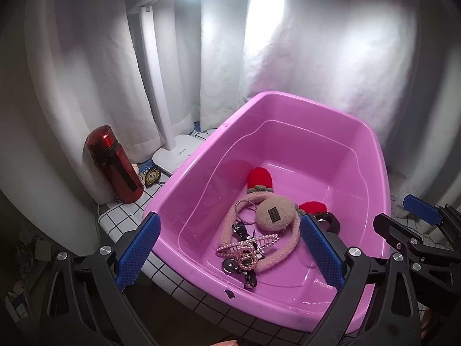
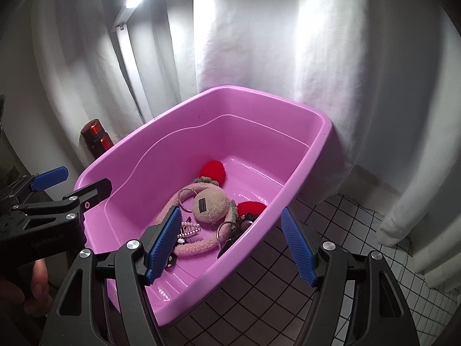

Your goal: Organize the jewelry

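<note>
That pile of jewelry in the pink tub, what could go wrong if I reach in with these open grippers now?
1. The pearl hair clip lies across the fuzzy pink headband beside the metal ring; lifting one may drag the others.
2. The pink tub has tall walls, so the left hand-held gripper or right hand-held gripper might knock its rim.
3. The red bottle stands near the tub and could tip if the tub shifts.

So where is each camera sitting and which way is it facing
Left wrist: on the left gripper, looking down into the pink tub; own open jaws show, plus the right gripper at right.
Right wrist: on the right gripper, facing the tub from its right end; open jaws, left gripper and fingers at left.
Shared: the tub, plush headband, red bottle.
</note>
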The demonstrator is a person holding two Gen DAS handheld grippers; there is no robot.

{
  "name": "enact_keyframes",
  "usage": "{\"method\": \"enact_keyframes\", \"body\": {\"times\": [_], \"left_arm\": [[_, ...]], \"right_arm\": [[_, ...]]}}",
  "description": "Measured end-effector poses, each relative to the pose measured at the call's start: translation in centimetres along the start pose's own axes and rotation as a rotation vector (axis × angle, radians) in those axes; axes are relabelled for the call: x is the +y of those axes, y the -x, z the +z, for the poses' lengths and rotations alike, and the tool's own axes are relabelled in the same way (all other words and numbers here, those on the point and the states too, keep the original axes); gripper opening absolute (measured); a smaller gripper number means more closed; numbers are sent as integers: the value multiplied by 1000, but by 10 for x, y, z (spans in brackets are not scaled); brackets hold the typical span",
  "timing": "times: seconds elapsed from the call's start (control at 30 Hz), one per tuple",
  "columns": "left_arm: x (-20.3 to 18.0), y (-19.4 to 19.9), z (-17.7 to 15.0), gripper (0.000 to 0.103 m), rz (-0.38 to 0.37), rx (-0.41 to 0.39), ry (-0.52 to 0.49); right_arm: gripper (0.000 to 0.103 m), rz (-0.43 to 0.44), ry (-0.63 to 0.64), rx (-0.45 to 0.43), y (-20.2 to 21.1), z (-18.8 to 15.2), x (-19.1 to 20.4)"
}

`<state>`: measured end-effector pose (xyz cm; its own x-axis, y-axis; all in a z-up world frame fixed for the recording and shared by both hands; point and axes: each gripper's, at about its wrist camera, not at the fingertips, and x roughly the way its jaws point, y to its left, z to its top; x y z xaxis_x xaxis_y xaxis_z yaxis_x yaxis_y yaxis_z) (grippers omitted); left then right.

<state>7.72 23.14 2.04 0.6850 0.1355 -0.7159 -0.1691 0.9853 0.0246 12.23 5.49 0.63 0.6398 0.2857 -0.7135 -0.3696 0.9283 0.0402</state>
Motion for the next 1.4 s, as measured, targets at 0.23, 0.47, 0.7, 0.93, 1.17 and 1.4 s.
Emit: {"method": "enact_keyframes", "body": {"times": [0.23,0.47,0.7,0.93,1.17,1.4], "left_arm": [[-4,5,-3,96,2,1,-1],[-10,13,-8,96,7,-4,0],[-14,19,-10,96,8,-6,0],[-20,26,-13,96,5,-4,1],[-24,33,-16,96,4,-17,9],[-24,37,-16,96,-4,-4,26]], "right_arm": [[69,-1,7,-4,8,-6,0],[69,2,9,-11,18,-11,-2],[69,1,12,-15,25,-16,-4],[69,0,16,-20,35,-21,-7],[69,0,16,-21,38,-23,-8],[69,4,14,-23,45,-28,-10]]}}
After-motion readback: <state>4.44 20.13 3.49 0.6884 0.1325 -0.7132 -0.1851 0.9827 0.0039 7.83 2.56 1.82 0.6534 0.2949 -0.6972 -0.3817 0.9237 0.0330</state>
